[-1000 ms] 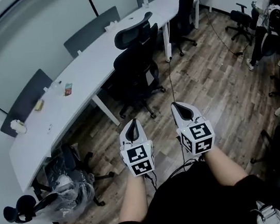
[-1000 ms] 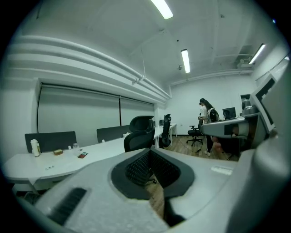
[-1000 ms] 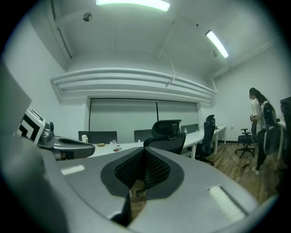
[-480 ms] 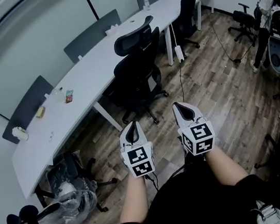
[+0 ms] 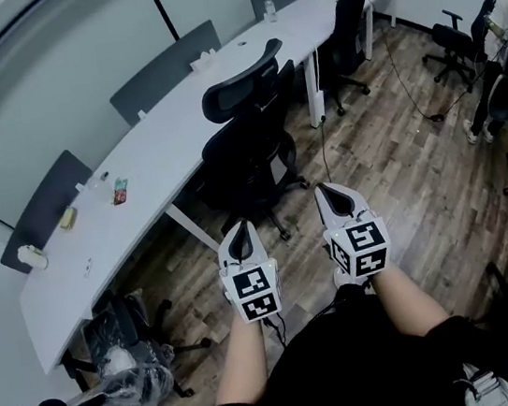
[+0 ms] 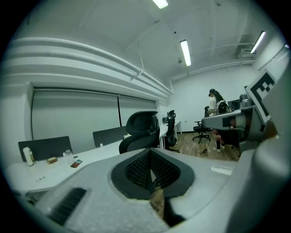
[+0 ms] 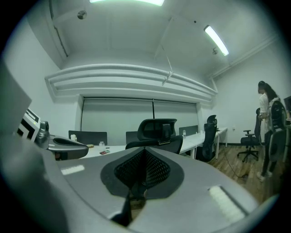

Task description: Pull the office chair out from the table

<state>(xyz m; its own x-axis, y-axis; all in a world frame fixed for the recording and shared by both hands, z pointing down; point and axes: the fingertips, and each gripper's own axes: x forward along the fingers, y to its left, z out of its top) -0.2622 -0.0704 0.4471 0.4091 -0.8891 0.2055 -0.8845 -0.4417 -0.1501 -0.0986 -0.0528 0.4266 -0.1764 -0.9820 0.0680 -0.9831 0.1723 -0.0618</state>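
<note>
As far as the head view shows me, the left gripper (image 5: 239,233) and the right gripper (image 5: 333,197) sit side by side in front of the person's body. Both point towards the long white surface (image 5: 161,150). Each pair of jaws is pressed fully together and holds nothing. In the left gripper view the dark ribbed pads (image 6: 136,168) meet along a single seam, and the right gripper view shows the same.

The office chair (image 5: 249,137) is black with a curved headrest. It stands on the wooden floor (image 5: 391,167), drawn up close to the near edge of the surface with its back turned towards me, just beside a white leg (image 5: 191,227) of that surface. It is ahead of both grippers and well apart from them, and neither touches it. In both gripper views its headrest rises just above the closed jaw tips.

Farther along the same surface, to the right, stands a second black chair (image 5: 343,23). Grey chairs (image 5: 163,69) line the far side against the wall. A chair wrapped in clear plastic (image 5: 127,363) sits at the lower left. A person (image 5: 507,46) stands at the room's right edge.
</note>
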